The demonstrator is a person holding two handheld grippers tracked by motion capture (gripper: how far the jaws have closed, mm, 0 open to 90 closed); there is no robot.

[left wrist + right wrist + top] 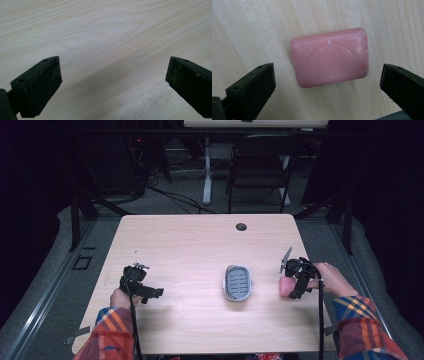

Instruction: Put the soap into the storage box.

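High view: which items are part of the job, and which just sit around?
In the job:
pink soap bar, flat on the table
right gripper, fingers open over it
grey soap dish, probably its destination

Just about:
left gripper, open
black chair

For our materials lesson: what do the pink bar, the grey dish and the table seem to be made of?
Pink bar: likely soap, matte, waxy, with an embossed stamp and pale flecks.
Grey dish: probably moulded plastic, smooth, slotted.
Table: pale wood-grain top, possibly laminate, low sheen.
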